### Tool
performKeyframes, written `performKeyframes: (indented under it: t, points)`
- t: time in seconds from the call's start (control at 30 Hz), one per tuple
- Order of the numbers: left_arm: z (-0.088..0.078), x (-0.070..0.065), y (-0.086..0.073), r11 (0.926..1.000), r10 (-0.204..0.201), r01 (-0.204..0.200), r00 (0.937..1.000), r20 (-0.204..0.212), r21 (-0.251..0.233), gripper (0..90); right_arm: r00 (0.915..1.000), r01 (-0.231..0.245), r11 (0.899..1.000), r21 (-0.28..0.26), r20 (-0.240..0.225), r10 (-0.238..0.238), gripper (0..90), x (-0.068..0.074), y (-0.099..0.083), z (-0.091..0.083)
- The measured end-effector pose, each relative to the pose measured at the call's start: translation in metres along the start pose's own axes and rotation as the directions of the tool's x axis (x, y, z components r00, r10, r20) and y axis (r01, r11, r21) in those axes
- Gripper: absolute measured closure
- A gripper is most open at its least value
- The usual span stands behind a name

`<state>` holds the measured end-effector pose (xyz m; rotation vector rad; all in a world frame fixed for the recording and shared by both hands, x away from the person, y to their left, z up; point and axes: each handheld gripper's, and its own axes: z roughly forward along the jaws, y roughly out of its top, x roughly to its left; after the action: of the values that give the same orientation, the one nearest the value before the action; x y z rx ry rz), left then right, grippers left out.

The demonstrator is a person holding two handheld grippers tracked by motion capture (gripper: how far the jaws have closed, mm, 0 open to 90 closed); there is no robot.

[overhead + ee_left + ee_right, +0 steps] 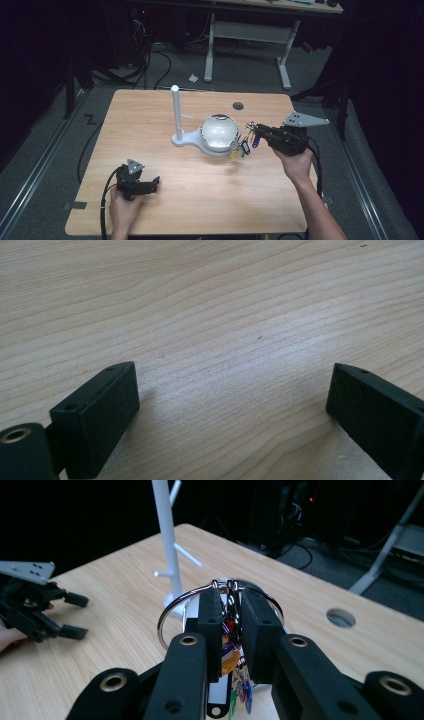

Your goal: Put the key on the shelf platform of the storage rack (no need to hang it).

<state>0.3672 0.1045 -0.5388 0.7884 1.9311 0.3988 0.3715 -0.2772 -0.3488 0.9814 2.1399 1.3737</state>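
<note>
**Operator:** Report the state of both grippers.

**Technician:** The right gripper [254, 131] is closed nearly all the way, its jaws pinching a large metal key ring [220, 602] that carries several keys and coloured tags [244, 149]. The bunch hangs below the jaws, clear of the table [150, 115], just beside the right rim of the white bowl [219, 132]. The left gripper [156, 182] rests low at the near left of the table with its jaws standing wide apart and nothing between them; bare wood lies under them in the left gripper view.

**Operator:** Which step is in hand?

**Technician:** By judgement, the carry step. The key ring is gripped and lifted, and the likely destination is the white stand [176, 114] behind and to the left of the bowl. The stand has an upright post with short side pegs [186, 555], seen beyond the ring in the right gripper view.

**Operator:** What does the next move call for?

**Technician:** Travel to the left, past or over the bowl, with the ring held open-face toward a peg. The ring's loop must pass over the peg tip before the jaws release. Risks, as judged: the dangling keys may swing and strike the bowl, and the light stand may tip if the ring catches the post. The left gripper is free to steady the base.
</note>
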Motion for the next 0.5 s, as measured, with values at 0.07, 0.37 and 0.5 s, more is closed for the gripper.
performKeyframes:
  t: [0.07,0.37,0.5]
  points:
    - [0.000,0.000,0.000,1.0000,-0.001,0.001,1.0000,0.000,0.000,7.2,0.9999,0.000,1.000,-0.011,-0.011,-0.001,80.4,0.002,0.008,0.000]
    - [0.000,-0.001,0.000,0.9999,-0.012,0.012,0.9999,-0.006,-0.002,7.9,0.9986,0.019,0.999,-0.026,-0.048,-0.021,80.5,0.008,0.036,0.007]
    - [0.000,0.000,0.000,1.0000,-0.009,0.009,1.0000,-0.004,-0.002,7.9,0.9980,0.022,0.999,-0.032,-0.058,-0.024,81.0,0.009,0.045,0.012]
